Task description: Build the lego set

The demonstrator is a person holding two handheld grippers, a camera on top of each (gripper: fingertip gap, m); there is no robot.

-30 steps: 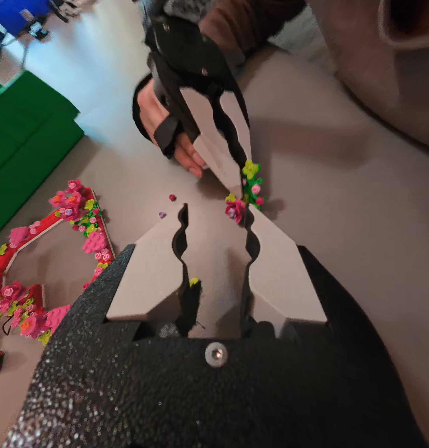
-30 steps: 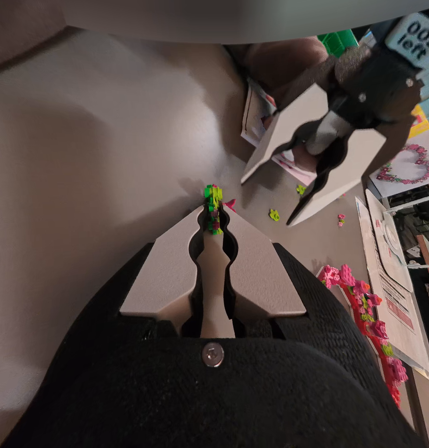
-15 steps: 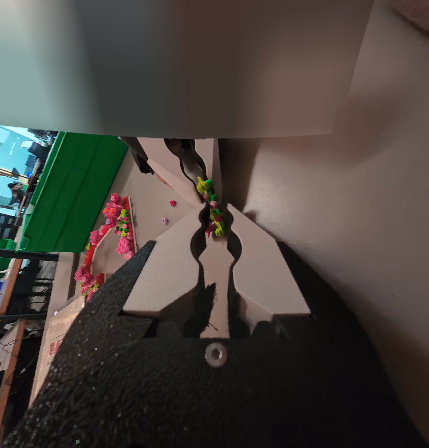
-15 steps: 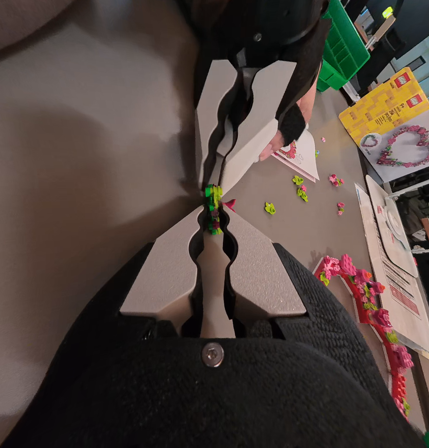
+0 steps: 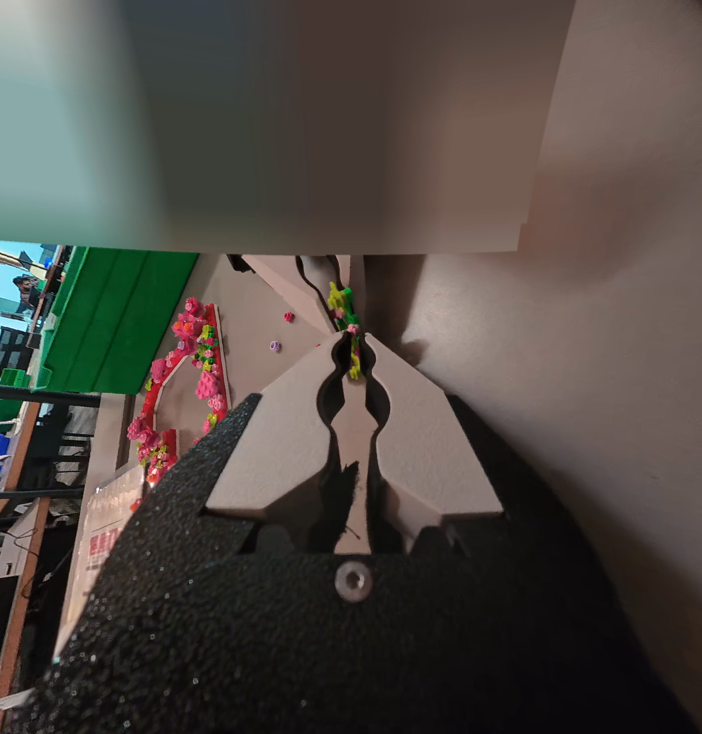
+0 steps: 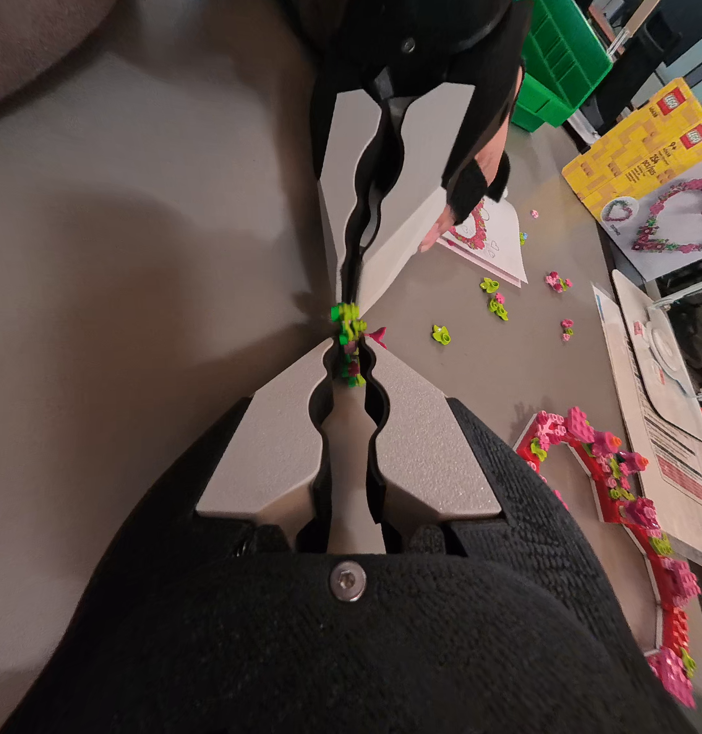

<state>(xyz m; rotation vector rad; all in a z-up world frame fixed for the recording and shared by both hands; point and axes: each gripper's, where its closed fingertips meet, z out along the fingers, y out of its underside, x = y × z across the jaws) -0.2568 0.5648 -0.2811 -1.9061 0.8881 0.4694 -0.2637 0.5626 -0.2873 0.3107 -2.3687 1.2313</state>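
While gripped by both claws, flower sprig (image 6: 348, 337) hangs.

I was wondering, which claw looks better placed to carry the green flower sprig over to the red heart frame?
Probably the right claw: the sprig sits deep between its fingers, while the left claw pinches only the far tip. The heart frame lies just beside the right claw.

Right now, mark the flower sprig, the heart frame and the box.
flower sprig (image 6: 348, 325), right wrist view, lime leaves at its top.
heart frame (image 6: 603, 472), right wrist view, red upper arm.
box (image 6: 635, 139), right wrist view, yellow face.
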